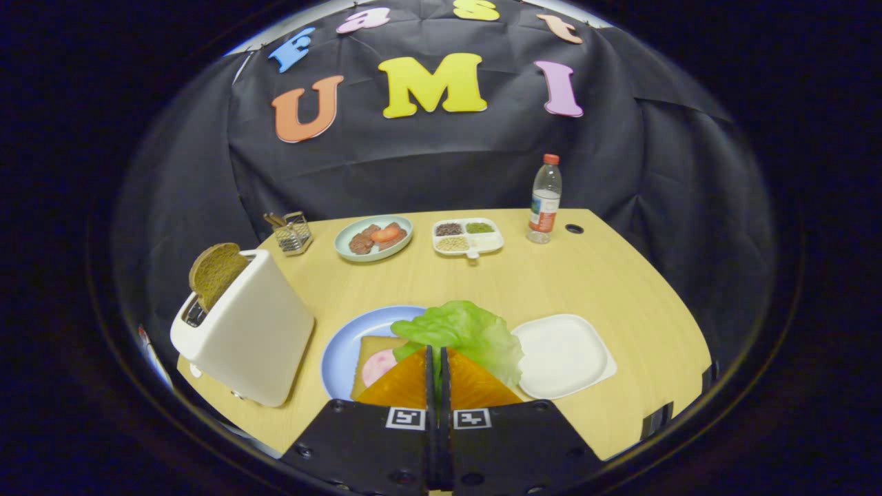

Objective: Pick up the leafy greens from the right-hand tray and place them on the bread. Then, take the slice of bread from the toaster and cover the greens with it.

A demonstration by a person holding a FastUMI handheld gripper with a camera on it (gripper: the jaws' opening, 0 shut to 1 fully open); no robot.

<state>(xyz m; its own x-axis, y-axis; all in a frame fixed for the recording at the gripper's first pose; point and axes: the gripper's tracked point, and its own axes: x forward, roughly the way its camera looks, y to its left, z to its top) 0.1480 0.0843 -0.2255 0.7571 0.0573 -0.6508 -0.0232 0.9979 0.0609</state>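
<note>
Fingers (435, 365) clamped on one lettuce leaf (463, 332) above one bread slice (375, 351); second slice (215, 272) in toaster (248, 337).

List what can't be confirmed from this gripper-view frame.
- Whether the lettuce rests on the bread or hangs above it: the shut gripper and the leaf cover the contact.
- Most of the blue plate: hidden behind the gripper.
- The lower part of the toast: inside the toaster.
- Contents of the divided dish: too small.

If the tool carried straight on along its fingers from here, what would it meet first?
The tool is shut on the lettuce leaf. Beyond the leaf, likely the blue plate, though depth is unclear.
</note>
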